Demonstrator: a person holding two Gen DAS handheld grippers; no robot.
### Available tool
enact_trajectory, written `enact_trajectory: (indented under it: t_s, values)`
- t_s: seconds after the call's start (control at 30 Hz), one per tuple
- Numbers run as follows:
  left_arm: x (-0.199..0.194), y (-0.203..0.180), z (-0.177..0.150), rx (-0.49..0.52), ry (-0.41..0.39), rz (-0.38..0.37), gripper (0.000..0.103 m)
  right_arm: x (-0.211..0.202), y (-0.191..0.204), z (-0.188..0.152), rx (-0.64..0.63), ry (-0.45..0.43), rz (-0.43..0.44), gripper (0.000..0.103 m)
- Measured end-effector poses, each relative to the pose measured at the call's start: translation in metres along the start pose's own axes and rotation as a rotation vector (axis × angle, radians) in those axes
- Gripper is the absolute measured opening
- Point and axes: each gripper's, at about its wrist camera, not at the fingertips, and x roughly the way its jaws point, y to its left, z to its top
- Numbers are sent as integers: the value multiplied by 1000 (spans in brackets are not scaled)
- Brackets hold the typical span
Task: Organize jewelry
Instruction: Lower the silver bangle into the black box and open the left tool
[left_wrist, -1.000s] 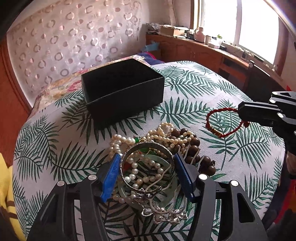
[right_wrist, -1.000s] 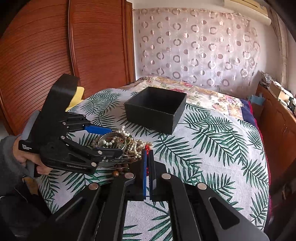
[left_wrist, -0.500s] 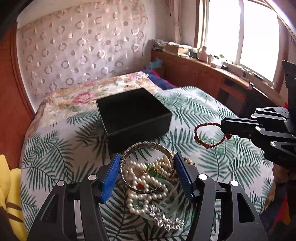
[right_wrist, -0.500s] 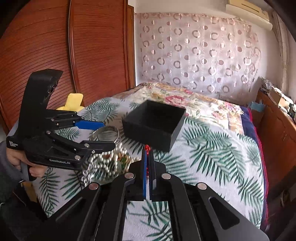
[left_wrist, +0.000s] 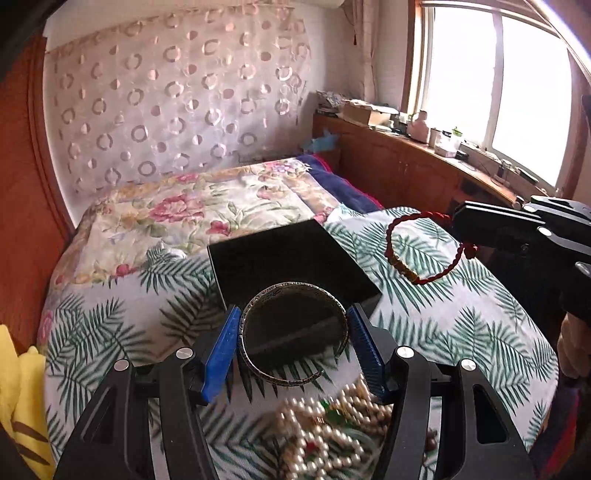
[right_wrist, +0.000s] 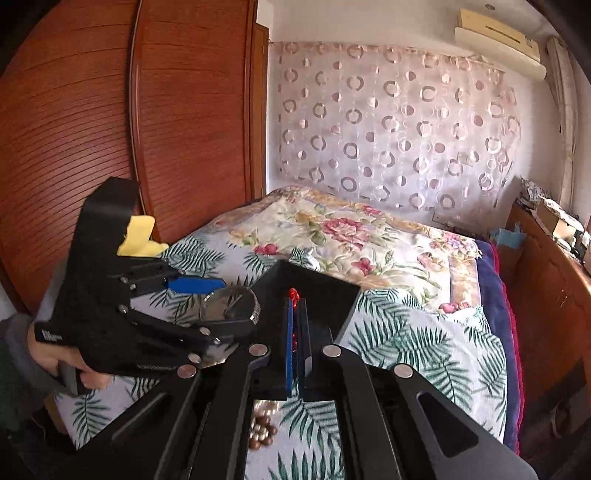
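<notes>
L gripper (left_wrist: 293, 341): blue pads clamped on either side of a silver bangle (left_wrist: 293, 334), held flat-ish, ring open to the camera. Bangle sits in the air over the near edge of the black box (left_wrist: 291, 258); box interior shows dark through the ring. In the right wrist view same bangle (right_wrist: 234, 304) is just left of the box (right_wrist: 317, 291), pinched by the L gripper (right_wrist: 221, 306), person's hand (right_wrist: 55, 358) on its handle at far left.

R gripper (right_wrist: 294, 321): fingers pressed together, nipping a red cord bracelet (right_wrist: 293, 295), only a small red knot pokes out above the tips, over the box opening. From the left wrist view the red cord bracelet (left_wrist: 421, 247) hangs as an open loop from the R gripper (left_wrist: 460, 227), w/ a gold-coloured bead section on its lower side; loop is right of the box, above the cloth, not touching it.

Box: open top, lid-less, sits on the palm-leaf cloth (left_wrist: 461, 332), about centre. Can't tell if anything lies inside, too dark.

Remaining pile: pearl strands (left_wrist: 325, 439) w/ a green bead, blurred, near edge below the L gripper. Brown wooden beads (right_wrist: 262, 434) visible between the R gripper's arms, on the cloth.

Bkgd: floral quilt (left_wrist: 207, 206) beyond the cloth, circle-pattern curtain (right_wrist: 391, 125), wooden wardrobe (right_wrist: 110, 122) at left.
</notes>
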Motion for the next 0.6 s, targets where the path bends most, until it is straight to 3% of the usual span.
enact_trajectory:
  t_s: [0.4, 0.6]
  values:
    - [41, 11, 13, -51, 43, -26, 57, 43, -17, 7, 6, 55, 14, 2]
    - [39, 13, 11, -64, 26, -16, 60, 64, -26, -2, 45, 90, 43, 2]
